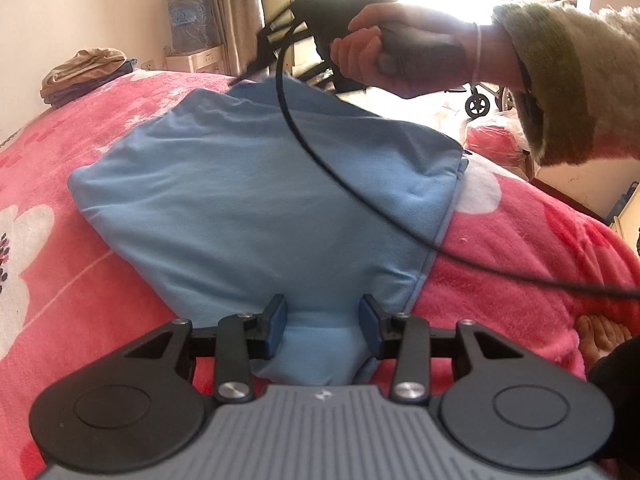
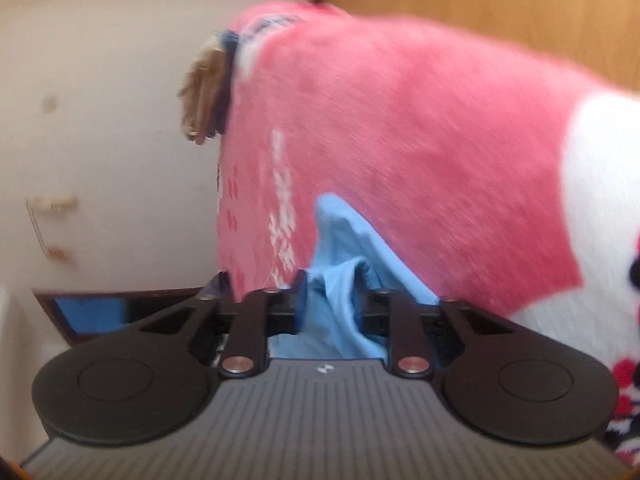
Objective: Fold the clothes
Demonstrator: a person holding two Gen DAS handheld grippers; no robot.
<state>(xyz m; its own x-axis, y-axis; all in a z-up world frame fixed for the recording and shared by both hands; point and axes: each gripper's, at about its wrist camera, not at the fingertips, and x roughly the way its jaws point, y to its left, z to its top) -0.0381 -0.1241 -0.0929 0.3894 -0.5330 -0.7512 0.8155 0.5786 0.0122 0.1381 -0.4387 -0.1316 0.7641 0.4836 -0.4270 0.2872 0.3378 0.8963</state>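
Observation:
A light blue garment point(image 1: 256, 200) lies spread on a pink flowered blanket point(image 1: 80, 160) that covers the bed. My left gripper point(image 1: 323, 314) is at the garment's near end, and its blue pads press on a thick fold of the cloth. A hand in a fuzzy sleeve point(image 1: 560, 80) holds my right gripper point(image 1: 250, 74) at the garment's far corner. In the right wrist view, which is blurred, the right gripper point(image 2: 332, 284) is shut on a bunched bit of the blue garment point(image 2: 340, 240) above the pink blanket point(image 2: 420, 140).
A black cable point(image 1: 320, 152) hangs from the right gripper across the garment. A pile of folded clothes point(image 1: 84, 76) sits at the bed's far left corner. Beyond the bed are a water dispenser point(image 1: 192, 20), a wheeled frame point(image 1: 480, 100) and a red bag point(image 1: 496, 136).

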